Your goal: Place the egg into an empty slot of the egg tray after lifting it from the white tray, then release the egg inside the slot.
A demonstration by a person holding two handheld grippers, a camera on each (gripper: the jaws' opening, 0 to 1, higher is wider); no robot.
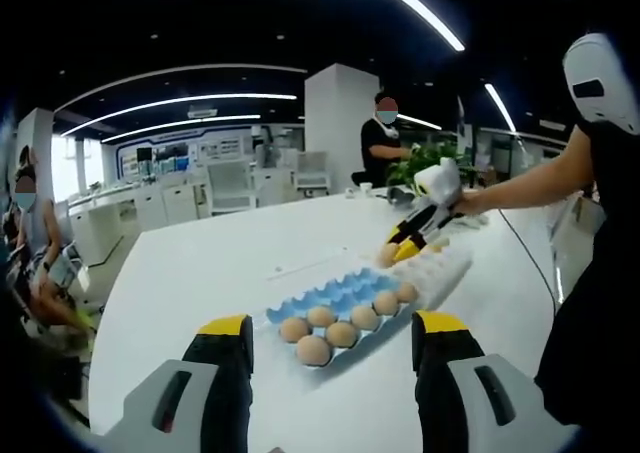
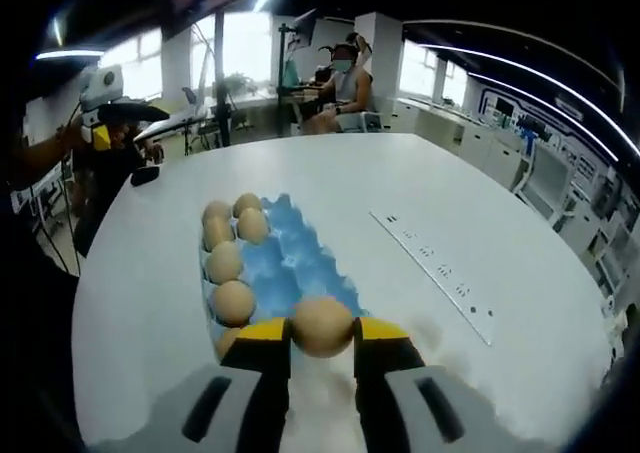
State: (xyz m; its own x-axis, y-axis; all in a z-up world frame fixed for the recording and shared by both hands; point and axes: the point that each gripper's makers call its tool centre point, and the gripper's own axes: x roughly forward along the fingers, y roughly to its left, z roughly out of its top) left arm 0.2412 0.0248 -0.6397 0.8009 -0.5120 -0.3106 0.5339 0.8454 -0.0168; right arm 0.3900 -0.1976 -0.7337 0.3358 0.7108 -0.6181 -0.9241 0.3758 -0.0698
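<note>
My right gripper (image 2: 322, 335) is shut on a tan egg (image 2: 322, 320), held just over the near end of the blue egg tray (image 2: 305, 265). Several eggs (image 2: 225, 263) fill the tray's left row, and its right slots are bare. Seen from the left gripper view, the right gripper (image 1: 400, 245) holds the egg (image 1: 388, 255) above the join between the white tray (image 1: 447, 267) and the blue egg tray (image 1: 345, 287). My left gripper (image 1: 333, 325) hangs open well short of the blue tray, nothing between its fingers. The left gripper (image 2: 100, 98) also appears at far left.
Both trays lie on a large white table (image 1: 200, 273). A thin printed strip (image 2: 432, 265) lies to the right of the blue tray. A person's arm (image 1: 530, 181) reaches in from the right. People sit and stand beyond the table's far edges (image 2: 350, 83).
</note>
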